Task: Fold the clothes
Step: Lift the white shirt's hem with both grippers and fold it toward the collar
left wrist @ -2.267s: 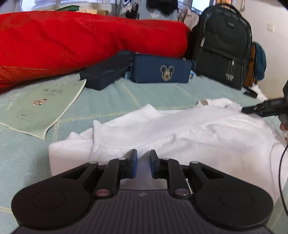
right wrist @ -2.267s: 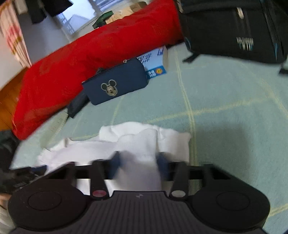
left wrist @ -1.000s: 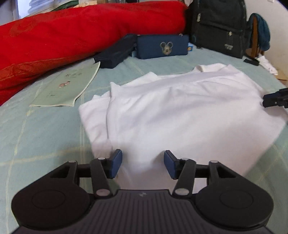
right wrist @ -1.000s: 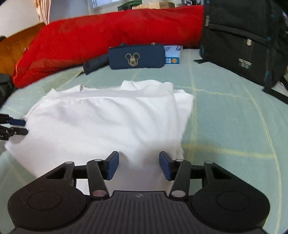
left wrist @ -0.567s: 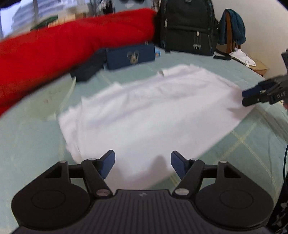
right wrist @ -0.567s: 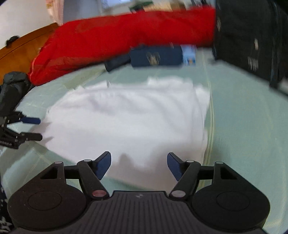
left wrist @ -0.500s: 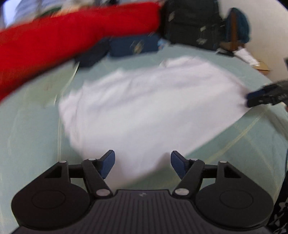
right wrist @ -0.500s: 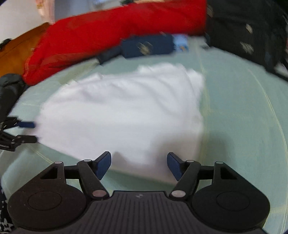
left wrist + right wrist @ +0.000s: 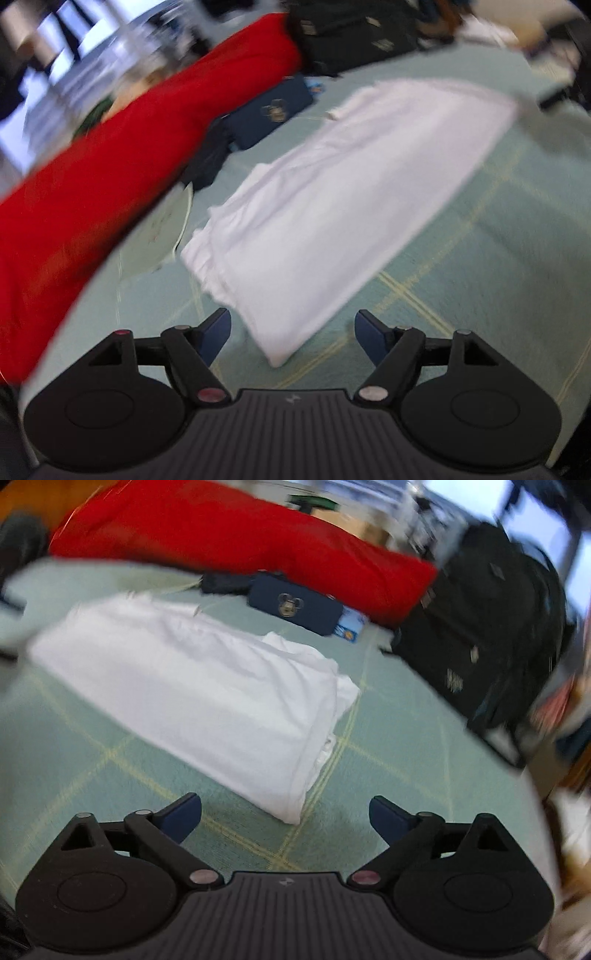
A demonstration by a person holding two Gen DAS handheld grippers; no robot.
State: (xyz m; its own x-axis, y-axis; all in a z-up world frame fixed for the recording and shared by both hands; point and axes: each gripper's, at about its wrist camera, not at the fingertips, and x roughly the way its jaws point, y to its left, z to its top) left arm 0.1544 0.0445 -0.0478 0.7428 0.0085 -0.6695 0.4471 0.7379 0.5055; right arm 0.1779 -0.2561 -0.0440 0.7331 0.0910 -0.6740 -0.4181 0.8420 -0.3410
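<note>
A folded white garment point(image 9: 343, 199) lies flat on the pale green bed cover point(image 9: 480, 266). In the left wrist view its near corner reaches down between the blue pads, but my left gripper point(image 9: 292, 334) holds nothing; its jaws are opening and the cloth rests loose on the bed. In the right wrist view the same white garment point(image 9: 207, 694) lies ahead and to the left, its folded corner just in front of my right gripper point(image 9: 285, 812). That gripper's jaws are opening wide with only bed cover between them. Both views are blurred and tilted.
A long red bolster point(image 9: 110, 162) runs along the back of the bed. In front of it lie a navy pouch with a mouse emblem point(image 9: 295, 607), a dark case point(image 9: 207, 158) and a pale green booklet point(image 9: 162, 229). A black backpack point(image 9: 491, 635) stands at the right.
Both grippers have let go of the garment, opened wider and drawn back from it. Both views have rolled, so the garment now lies slanted. The garment stays flat on the bed.
</note>
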